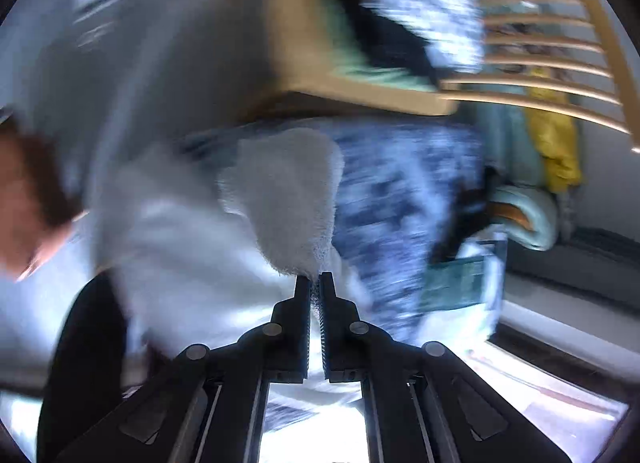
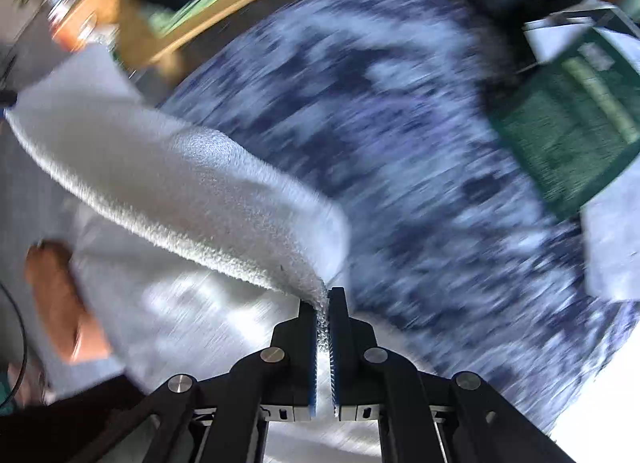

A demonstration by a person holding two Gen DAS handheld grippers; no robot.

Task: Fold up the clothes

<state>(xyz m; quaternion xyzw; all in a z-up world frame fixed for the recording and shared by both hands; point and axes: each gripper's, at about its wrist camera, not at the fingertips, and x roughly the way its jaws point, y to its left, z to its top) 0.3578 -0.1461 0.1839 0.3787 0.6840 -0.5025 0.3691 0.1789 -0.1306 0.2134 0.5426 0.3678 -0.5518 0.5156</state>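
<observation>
The left gripper (image 1: 315, 283) has its fingers clenched on a corner of the white towel (image 1: 288, 199); the right gripper (image 2: 323, 299) pinches another corner likewise; the towel hangs lifted above a blue-and-white patterned rug (image 2: 400, 143).

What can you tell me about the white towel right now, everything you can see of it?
The white towel looks like fluffy terry cloth, pale grey-white, with a looped nap along its edges. It hangs lifted above the blue and white patterned rug, draped in a sagging band. The right gripper has its jaws shut on one corner; the left gripper has its jaws shut on another fuzzy corner. Much of the cloth is motion-blurred, so its full outline and any folds below cannot be told.
</observation>
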